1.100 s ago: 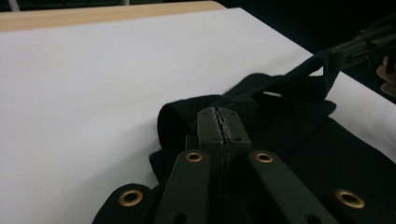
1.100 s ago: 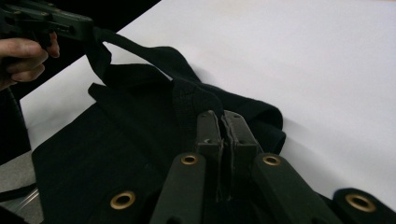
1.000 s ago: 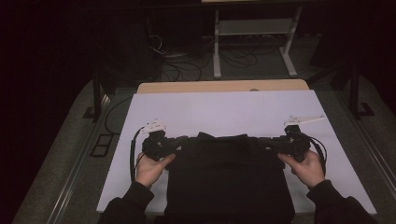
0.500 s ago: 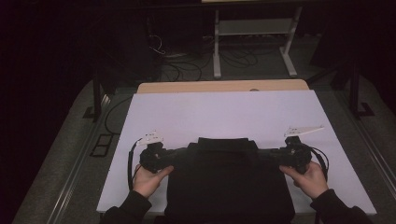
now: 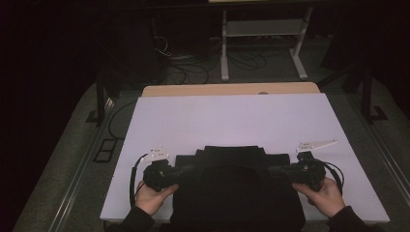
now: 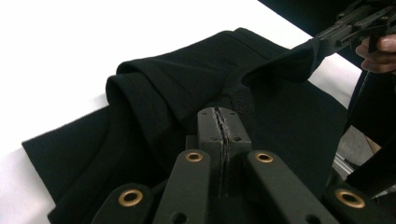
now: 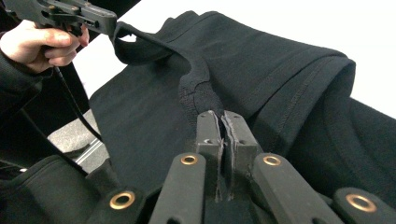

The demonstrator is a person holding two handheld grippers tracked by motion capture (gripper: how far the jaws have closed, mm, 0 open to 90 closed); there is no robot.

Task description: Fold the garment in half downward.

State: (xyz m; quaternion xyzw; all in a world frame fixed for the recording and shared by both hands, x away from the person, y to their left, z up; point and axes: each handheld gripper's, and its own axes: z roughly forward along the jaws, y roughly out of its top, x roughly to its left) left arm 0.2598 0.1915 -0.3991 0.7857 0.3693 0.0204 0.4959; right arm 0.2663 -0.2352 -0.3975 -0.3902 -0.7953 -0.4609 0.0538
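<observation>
A black knit garment (image 5: 234,193) with stitched hems lies folded at the near edge of the smooth white desk (image 5: 232,121). The left gripper (image 6: 219,122) is closed tight on its ribbed edge, and the right gripper (image 7: 221,126) pinches the same thick ribbed band, stretched between them
</observation>
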